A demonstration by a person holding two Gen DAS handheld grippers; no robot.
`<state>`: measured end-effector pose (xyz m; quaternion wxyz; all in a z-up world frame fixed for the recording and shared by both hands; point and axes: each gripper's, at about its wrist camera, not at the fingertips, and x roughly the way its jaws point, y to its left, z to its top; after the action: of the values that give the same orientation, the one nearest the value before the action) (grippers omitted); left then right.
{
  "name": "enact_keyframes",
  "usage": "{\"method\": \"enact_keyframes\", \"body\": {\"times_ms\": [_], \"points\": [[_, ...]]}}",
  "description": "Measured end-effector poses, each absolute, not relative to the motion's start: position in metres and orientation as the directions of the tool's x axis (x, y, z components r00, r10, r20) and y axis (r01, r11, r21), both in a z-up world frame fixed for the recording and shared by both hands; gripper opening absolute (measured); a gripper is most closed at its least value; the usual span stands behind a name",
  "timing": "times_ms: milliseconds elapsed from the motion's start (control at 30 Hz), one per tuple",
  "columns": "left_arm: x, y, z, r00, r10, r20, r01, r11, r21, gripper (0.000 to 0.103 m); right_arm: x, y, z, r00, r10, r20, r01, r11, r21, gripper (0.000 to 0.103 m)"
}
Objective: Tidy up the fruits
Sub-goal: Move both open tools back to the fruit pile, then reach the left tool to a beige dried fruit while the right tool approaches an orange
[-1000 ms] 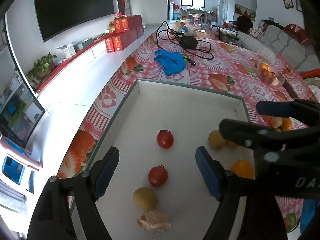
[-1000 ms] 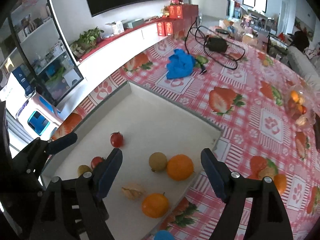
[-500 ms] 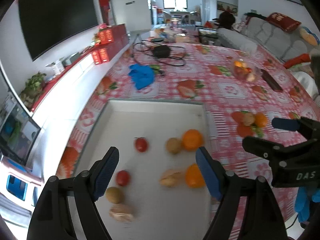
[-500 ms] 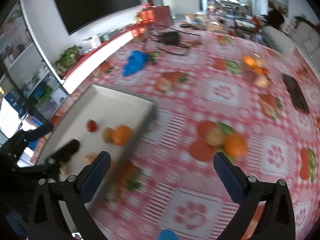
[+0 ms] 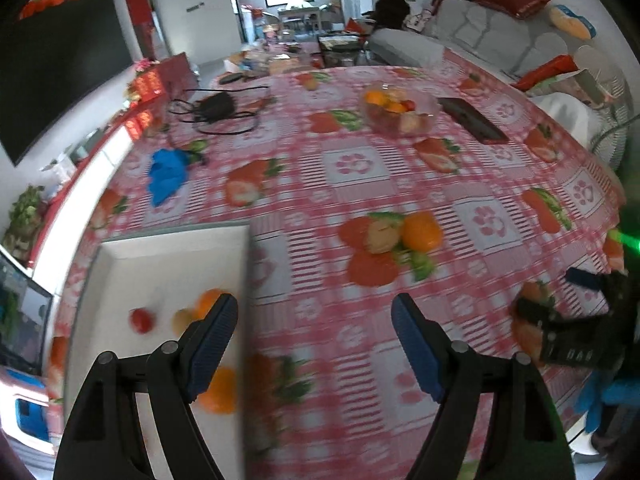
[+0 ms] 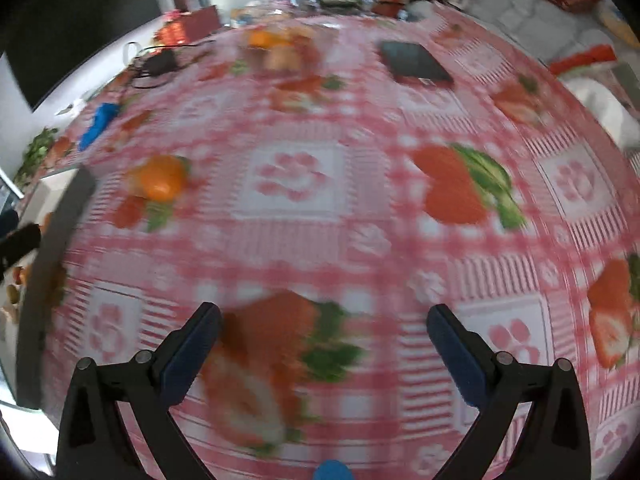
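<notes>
- While both jaws gape empty, the left hand-held gripper hangs over the tray edge, the right hand-held gripper over bare tablecloth.
- An orange lies mid-table; more fruit sits in the tray.

Loose orange and tan fruit touching on tablecloth; others in white tray.

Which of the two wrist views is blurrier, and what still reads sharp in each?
Right wrist view: heavy motion smear across the tablecloth; only the right gripper is crisp. Left wrist view: milder blur, worst on the tray fruit; far room sharp; fisheye bends both.
</notes>
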<state>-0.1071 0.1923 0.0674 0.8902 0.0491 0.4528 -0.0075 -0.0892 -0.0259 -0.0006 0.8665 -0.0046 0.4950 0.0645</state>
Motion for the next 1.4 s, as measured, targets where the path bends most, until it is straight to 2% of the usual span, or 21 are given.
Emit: {"method": "enact_keyframes", "body": {"times_ms": [200, 467, 567, 733, 800, 967, 1200, 1400], "points": [[-0.074, 0.162, 0.053, 0.558, -0.021, -0.829, 0.074, 0.997, 0.025, 0.082, -0.106, -0.028, -0.005, 0.587, 0.09, -0.805, -0.146, 0.989, 0.004, 0.103], [-0.032, 0.157, 0.036, 0.536, -0.041, -0.843, 0.008, 0.999, -0.043, 0.082, -0.104, -0.028, -0.006, 0.588, 0.098, -0.803, -0.152, 0.988, 0.01, 0.103], [-0.015, 0.161, 0.031, 0.526, -0.094, -0.845, -0.028, 0.991, -0.127, 0.082, -0.104, -0.028, -0.006, 0.588, 0.099, -0.803, -0.152, 0.988, 0.01, 0.103], [-0.002, 0.153, 0.02, 0.485, -0.124, -0.866, -0.025, 0.988, -0.155, 0.082, -0.105, -0.029, -0.005, 0.589, 0.099, -0.802, -0.152, 0.988, 0.011, 0.103], [-0.007, 0.149, 0.012, 0.472, -0.153, -0.868, -0.006, 0.984, -0.177, 0.081, -0.105, -0.029, -0.005, 0.589, 0.1, -0.802, -0.152, 0.988, 0.012, 0.103], [-0.029, 0.133, 0.01, 0.498, -0.156, -0.853, 0.098, 0.988, -0.123, 0.081, -0.106, -0.029, -0.005, 0.591, 0.105, -0.8, -0.151, 0.988, 0.018, 0.103], [-0.071, 0.128, 0.009, 0.513, -0.204, -0.834, 0.197, 0.973, -0.117, 0.08, -0.106, -0.03, -0.004, 0.593, 0.115, -0.797, -0.152, 0.988, 0.029, 0.103], [-0.091, 0.14, 0.015, 0.52, -0.214, -0.827, 0.171, 0.975, -0.144, 0.08, -0.106, -0.03, -0.004, 0.594, 0.115, -0.796, -0.152, 0.988, 0.03, 0.103]]}}
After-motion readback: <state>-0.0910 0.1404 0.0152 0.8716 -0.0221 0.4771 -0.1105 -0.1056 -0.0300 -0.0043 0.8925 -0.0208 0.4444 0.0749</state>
